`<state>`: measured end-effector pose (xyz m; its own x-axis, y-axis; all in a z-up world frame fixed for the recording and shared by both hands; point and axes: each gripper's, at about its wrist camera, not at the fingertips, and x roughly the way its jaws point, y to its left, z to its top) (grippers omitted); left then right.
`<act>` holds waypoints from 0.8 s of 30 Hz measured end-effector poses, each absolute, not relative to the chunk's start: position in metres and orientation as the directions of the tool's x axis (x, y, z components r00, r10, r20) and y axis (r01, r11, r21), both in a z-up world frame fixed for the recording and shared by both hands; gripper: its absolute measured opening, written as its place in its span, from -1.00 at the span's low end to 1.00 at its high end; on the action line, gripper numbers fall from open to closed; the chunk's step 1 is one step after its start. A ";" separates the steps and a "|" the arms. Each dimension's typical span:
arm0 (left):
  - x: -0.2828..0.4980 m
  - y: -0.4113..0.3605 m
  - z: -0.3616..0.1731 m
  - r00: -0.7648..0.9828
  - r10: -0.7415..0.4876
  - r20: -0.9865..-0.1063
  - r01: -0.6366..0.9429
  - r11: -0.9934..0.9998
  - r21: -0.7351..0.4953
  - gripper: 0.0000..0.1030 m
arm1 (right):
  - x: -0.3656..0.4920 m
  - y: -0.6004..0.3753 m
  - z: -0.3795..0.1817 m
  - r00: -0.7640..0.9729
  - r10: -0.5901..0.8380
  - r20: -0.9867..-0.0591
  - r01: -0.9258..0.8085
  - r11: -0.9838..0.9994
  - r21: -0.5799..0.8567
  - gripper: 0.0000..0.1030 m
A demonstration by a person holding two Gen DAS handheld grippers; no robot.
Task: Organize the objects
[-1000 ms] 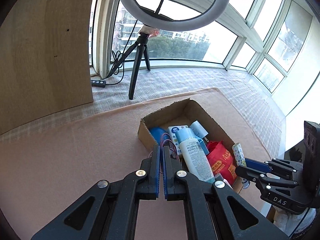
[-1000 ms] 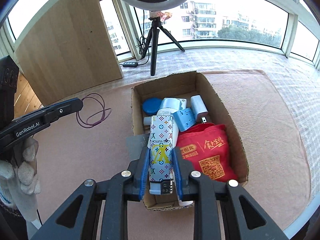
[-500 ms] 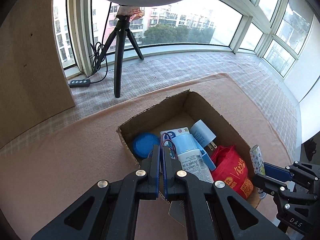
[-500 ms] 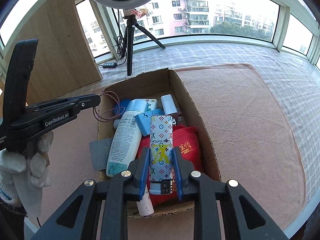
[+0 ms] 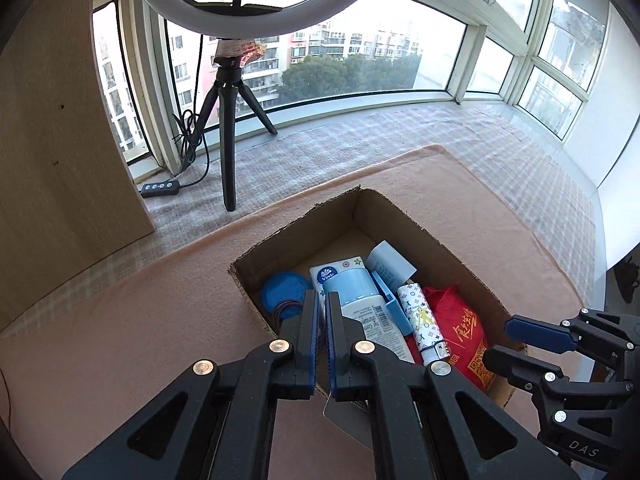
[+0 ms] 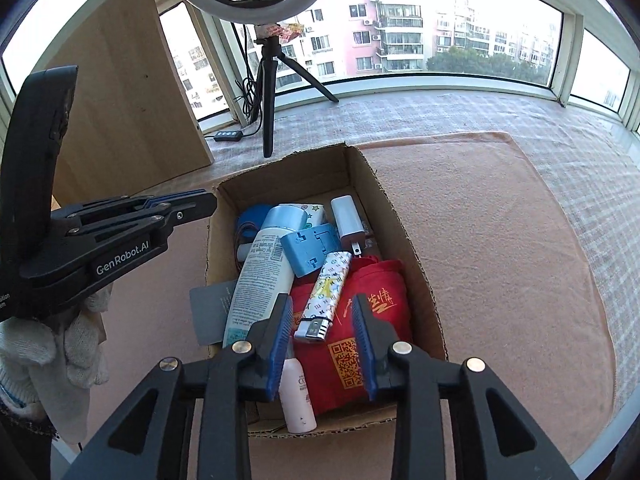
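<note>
A: Where is the patterned lighter (image 6: 326,295) now?
B: In the cardboard box (image 6: 416,276), lying tilted on the red cloth bag (image 6: 384,308), its metal end toward the box's near wall. The right gripper (image 6: 322,346) hangs over it with its fingers opening; the lighter lies between them, but the blue pads do not touch it.

A: And the left gripper (image 5: 322,336)?
B: Its fingers are pinched nearly together over the box's left wall. A thin purple cord (image 5: 286,308) loops just beyond the tips above the blue round lid (image 5: 282,286); I cannot tell whether the pads still pinch it.

A: What else is in the box?
B: A white spray bottle (image 6: 260,276) with a pale blue cap, a blue plastic stand (image 6: 308,250), a white charger (image 6: 348,222), and a small white bottle (image 6: 298,398) at the near wall. The box sits mid-way on the pink mat (image 6: 500,240), nearer its left edge.
</note>
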<state>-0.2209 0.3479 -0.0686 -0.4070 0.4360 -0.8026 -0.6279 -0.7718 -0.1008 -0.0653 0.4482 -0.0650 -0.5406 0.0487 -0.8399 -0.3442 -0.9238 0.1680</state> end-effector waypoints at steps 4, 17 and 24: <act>-0.217 0.331 -0.060 -0.427 0.438 -0.791 -0.613 -0.783 -0.103 -0.94 | -0.063 0.443 -0.061 -0.544 0.055 -0.837 -0.351 -0.921 0.167 -0.46; -0.186 0.225 -0.034 -0.514 0.386 -0.766 -0.523 -0.849 -0.076 -0.25 | -0.062 0.392 -0.045 -0.568 0.042 -0.822 -0.335 -0.924 0.185 -0.13; -0.152 0.151 -0.034 -0.540 0.336 -0.772 -0.453 -0.889 -0.070 0.35 | -0.064 0.341 -0.037 -0.577 0.025 -0.816 -0.282 -0.944 0.171 0.01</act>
